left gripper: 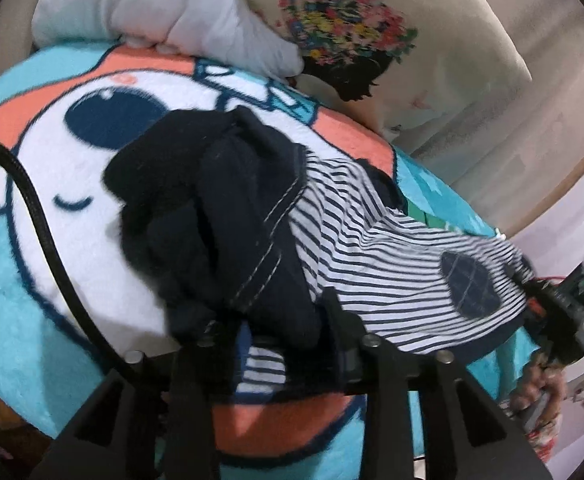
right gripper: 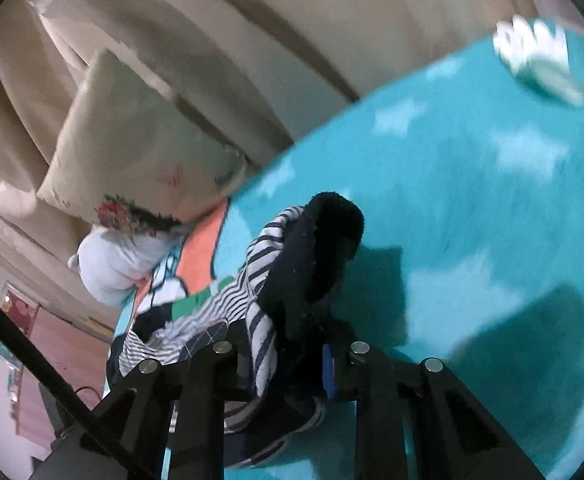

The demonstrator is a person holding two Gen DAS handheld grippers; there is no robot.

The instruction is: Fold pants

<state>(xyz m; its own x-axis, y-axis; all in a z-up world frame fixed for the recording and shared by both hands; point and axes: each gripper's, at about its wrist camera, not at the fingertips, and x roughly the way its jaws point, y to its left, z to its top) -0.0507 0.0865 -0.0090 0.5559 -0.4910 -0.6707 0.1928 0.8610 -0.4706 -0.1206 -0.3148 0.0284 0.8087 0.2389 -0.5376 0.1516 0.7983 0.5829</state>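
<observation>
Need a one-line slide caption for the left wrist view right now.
Left gripper clamps the striped pants over a cartoon blanket; right gripper holds the far end.

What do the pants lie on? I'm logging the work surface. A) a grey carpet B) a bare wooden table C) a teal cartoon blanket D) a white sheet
C: the pants rest on a teal blanket printed with a big-eyed cartoon face.

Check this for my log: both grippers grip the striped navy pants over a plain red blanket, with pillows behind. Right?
Not quite. The blanket is teal with a cartoon print, not plain red, as the left wrist view shows. The left gripper and right gripper do grip the pants, with pillows behind.
</observation>
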